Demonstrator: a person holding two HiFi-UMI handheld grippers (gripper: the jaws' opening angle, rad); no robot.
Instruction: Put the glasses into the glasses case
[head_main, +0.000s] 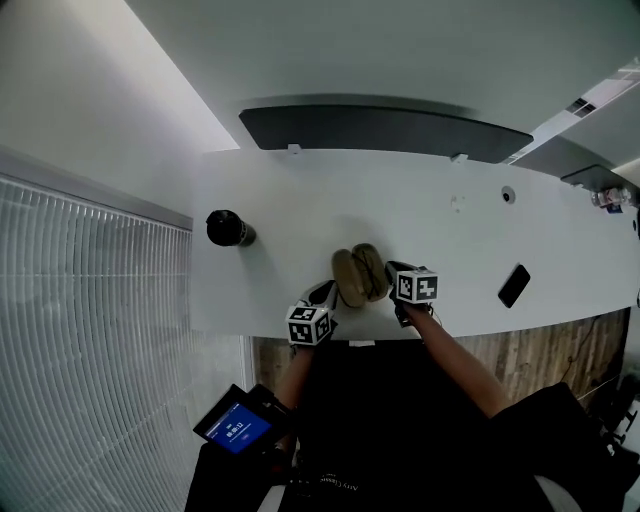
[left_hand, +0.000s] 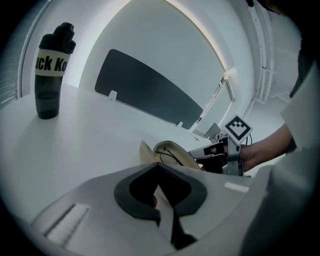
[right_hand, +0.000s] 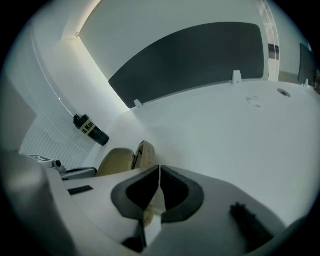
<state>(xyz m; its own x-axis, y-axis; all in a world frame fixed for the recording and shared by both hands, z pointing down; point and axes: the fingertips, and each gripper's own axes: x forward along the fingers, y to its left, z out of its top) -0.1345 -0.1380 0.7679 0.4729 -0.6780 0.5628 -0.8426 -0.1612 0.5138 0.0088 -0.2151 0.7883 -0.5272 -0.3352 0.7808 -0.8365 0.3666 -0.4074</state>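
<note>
A tan glasses case (head_main: 358, 275) lies near the table's front edge, its two halves standing part open. In the left gripper view the case (left_hand: 170, 152) shows dark thin glasses (left_hand: 172, 156) inside it. My left gripper (head_main: 325, 297) sits at the case's left side, and its jaws (left_hand: 159, 166) look shut just short of the near half. My right gripper (head_main: 395, 280) is at the case's right side, with its tips shut (right_hand: 159, 168) right beside the case (right_hand: 125, 160). A tan sliver shows behind those tips; I cannot tell if they pinch the rim.
A dark bottle (head_main: 230, 228) stands at the table's left. A black phone (head_main: 514, 285) lies at the right, near the front edge of the white table (head_main: 440, 215). A long dark panel (head_main: 385, 128) runs behind the table. A small lit screen (head_main: 235, 425) sits at the person's lap.
</note>
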